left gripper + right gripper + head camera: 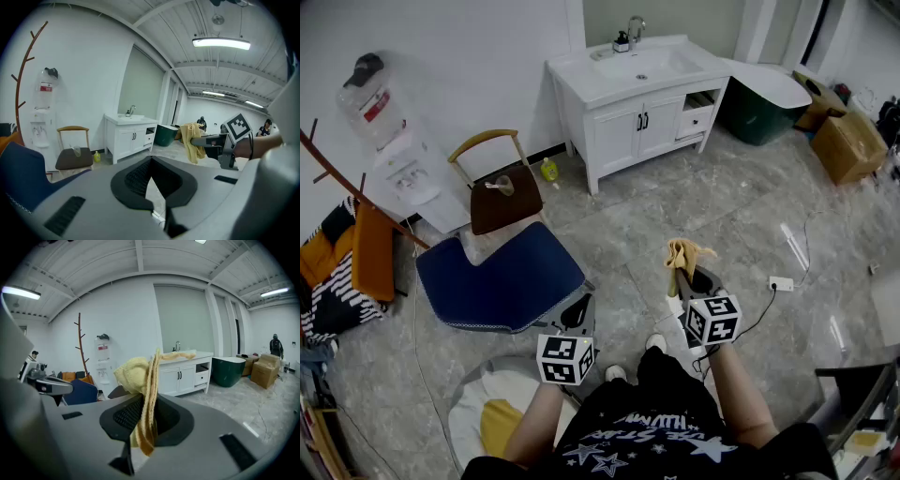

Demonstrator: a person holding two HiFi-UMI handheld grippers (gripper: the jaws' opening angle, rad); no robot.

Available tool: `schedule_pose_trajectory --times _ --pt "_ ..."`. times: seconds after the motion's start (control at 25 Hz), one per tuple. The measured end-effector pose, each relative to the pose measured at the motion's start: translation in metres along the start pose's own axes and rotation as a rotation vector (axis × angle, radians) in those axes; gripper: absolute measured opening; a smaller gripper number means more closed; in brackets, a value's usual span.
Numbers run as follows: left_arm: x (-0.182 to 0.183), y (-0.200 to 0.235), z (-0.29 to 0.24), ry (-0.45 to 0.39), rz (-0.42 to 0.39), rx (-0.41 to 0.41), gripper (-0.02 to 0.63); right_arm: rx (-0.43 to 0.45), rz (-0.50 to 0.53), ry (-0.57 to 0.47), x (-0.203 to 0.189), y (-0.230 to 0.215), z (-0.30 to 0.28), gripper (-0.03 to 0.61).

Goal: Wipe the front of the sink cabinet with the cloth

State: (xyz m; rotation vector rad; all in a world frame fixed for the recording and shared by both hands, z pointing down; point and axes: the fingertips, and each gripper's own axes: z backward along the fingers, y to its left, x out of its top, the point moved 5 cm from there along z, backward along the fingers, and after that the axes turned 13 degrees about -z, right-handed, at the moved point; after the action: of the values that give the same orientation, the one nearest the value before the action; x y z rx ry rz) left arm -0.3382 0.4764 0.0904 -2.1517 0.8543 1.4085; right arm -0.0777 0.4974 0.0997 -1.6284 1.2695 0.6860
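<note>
The white sink cabinet (642,122) with two doors stands against the far wall, several steps away; it also shows in the left gripper view (131,140) and the right gripper view (183,376). My right gripper (689,277) is shut on a yellow cloth (682,253), which bunches above the jaws and hangs down between them (140,380). The right gripper (152,399) points toward the cabinet. My left gripper (578,314) is held low at my left, jaws together with nothing in them (151,161). From there the cloth (191,140) hangs at the right.
A wooden chair (499,192) and a navy blue seat (502,272) stand left of the path to the cabinet. A water dispenser (403,169) is at the left wall, a yellow bottle (548,171) by the cabinet. A green tub (759,112) and cardboard boxes (848,145) lie right.
</note>
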Motion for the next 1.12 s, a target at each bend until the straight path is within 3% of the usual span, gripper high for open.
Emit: schedule_pose_trajectory --times 0.32,0.72,0.96,1.12 --pt "-0.029 0.001 0.018 0.037 0.057 0.012 0.014 -0.008 0.001 0.017 -0.017 0.005 0.013 0.074" --pt "-0.017 -0.001 -0.003 0.029 0.026 -0.031 0.014 -0.013 -0.064 -0.036 -0.016 -0.011 0.014 0.075" --pt "-0.011 0.006 -0.052 0.068 0.014 -0.027 0.014 -0.008 -0.085 -0.044 0.006 -0.051 -0.032 0.077" --pt "-0.006 0.024 -0.114 0.105 0.032 0.034 0.014 0.012 -0.085 -0.035 0.028 -0.099 -0.102 0.077"
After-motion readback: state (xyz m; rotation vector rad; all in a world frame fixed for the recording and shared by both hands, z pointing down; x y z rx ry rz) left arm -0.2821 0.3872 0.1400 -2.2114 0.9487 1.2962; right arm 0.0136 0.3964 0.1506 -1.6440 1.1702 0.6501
